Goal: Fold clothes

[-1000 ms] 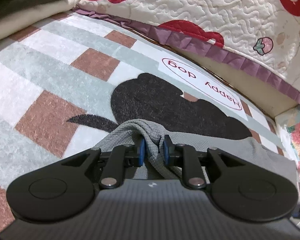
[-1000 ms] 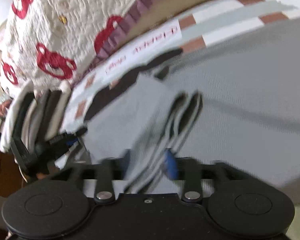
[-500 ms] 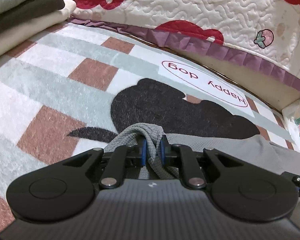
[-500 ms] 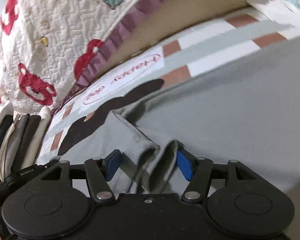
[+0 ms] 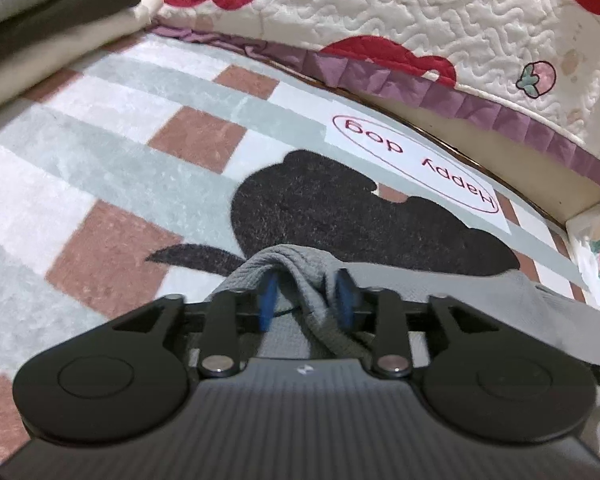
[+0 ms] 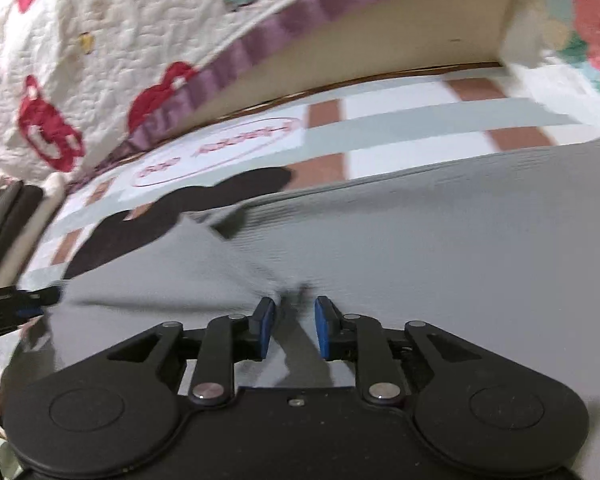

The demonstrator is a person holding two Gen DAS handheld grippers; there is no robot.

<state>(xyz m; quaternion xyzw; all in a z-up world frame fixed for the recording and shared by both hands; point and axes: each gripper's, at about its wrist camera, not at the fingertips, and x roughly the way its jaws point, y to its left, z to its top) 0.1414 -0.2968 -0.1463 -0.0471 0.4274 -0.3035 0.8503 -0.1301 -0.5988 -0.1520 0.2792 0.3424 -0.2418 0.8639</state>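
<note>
On the left we see only the edge of a stack of folded clothes [image 5: 52, 12], cut off by the frame, and the right wrist view is blurred. Bare checked rug [image 5: 112, 152] lies open between the stack, the quilt's purple frill [image 5: 480, 100] and the grey garment [image 6: 440, 248], which lies flat and ribbed across the rug's near side. Our left gripper [image 5: 306, 298] is opening, a bunched fold draped loose between its blue pads, while our right gripper [image 6: 294, 326] is closing around a small pinched ridge that its pads do not yet squeeze.
</note>
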